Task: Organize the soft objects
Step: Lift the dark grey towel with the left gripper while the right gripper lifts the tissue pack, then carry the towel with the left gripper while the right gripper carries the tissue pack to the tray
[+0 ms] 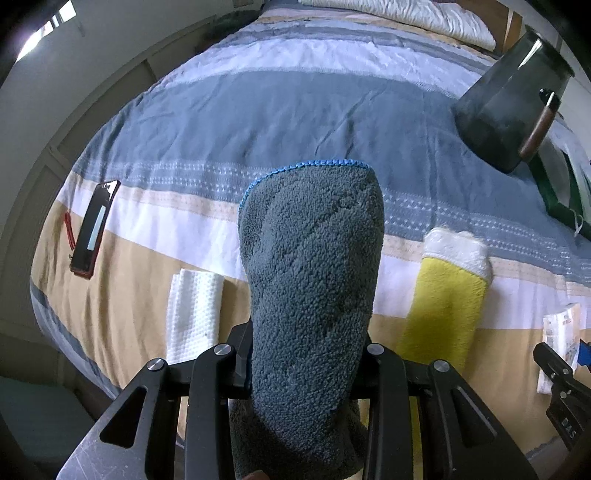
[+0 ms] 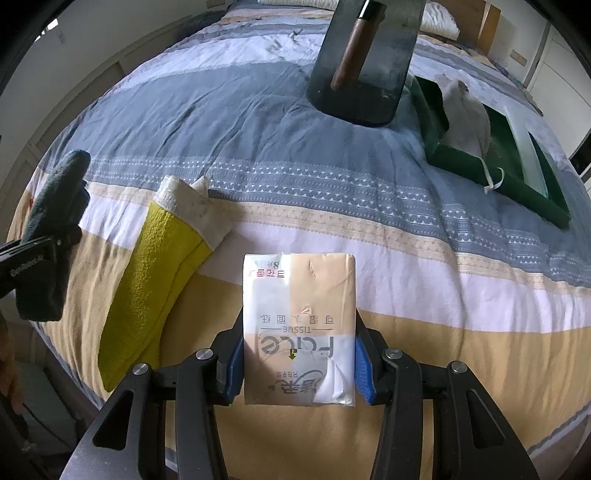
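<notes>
My left gripper [image 1: 306, 365] is shut on a rolled grey fleece cloth [image 1: 314, 266] with a blue stitched edge, held above the striped bed; the same cloth [image 2: 51, 206] shows at the far left of the right wrist view. My right gripper [image 2: 299, 369] is shut on a pack of face tissues [image 2: 299, 325], its blue pads pressing both sides. On the bedspread lie a yellow and white cloth [image 1: 447, 295] [image 2: 166, 266] and a folded white towel [image 1: 194, 317].
A dark grey bin with a brown handle [image 1: 509, 107] [image 2: 365, 62] stands on the bed at the back. Beside it is a green tray [image 2: 495, 166] holding a pale cloth. A phone [image 1: 94, 229] lies at the left edge. Pillows [image 1: 406, 14] are at the head.
</notes>
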Available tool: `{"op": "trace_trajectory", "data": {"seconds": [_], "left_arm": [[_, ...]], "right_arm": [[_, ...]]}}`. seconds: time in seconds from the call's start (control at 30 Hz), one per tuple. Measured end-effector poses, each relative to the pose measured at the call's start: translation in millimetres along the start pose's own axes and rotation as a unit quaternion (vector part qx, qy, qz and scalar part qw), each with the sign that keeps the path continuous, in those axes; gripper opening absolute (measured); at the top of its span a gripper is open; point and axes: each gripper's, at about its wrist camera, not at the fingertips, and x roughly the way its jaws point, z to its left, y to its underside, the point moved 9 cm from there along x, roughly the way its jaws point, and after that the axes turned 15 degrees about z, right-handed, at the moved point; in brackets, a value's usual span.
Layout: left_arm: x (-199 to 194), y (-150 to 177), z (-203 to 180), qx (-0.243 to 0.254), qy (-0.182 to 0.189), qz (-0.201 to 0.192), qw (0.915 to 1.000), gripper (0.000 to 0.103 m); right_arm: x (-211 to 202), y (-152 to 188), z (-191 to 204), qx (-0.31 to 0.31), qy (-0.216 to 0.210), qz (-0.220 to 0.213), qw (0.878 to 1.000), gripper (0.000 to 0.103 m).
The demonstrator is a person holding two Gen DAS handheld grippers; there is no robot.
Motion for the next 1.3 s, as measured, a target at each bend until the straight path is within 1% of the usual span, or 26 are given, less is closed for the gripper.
{"op": "trace_trajectory", "data": {"seconds": [0.33,0.63,0.73,0.87,1.0,1.3], "left_arm": [[-30,-2,-34,0.028,0.016,-0.006,0.9994,0.029],[-46,3,-92,0.082,0.034,-0.01,0.996,0.029],[-49,8,-116,0.105,0.043,-0.005,0.9935,0.029],[-58,13,-153,0.146,0.049,-0.012,0.988,0.029],[-63,18,-190,0.181,0.06,-0.01,0.9815,0.029],[-64,29,-259,0.233,0.083,0.005,0.9689,0.029]], "right_arm": [[-22,4,-25,0.014,0.006,-0.005,1.0,0.046],[-41,17,-59,0.04,0.019,-0.008,0.999,0.046],[-44,22,-72,0.052,0.023,-0.006,0.998,0.046],[-46,31,-92,0.069,0.033,-0.002,0.997,0.046],[-50,42,-121,0.095,0.043,0.003,0.995,0.046],[-64,61,-180,0.141,0.07,0.005,0.988,0.046]]}}
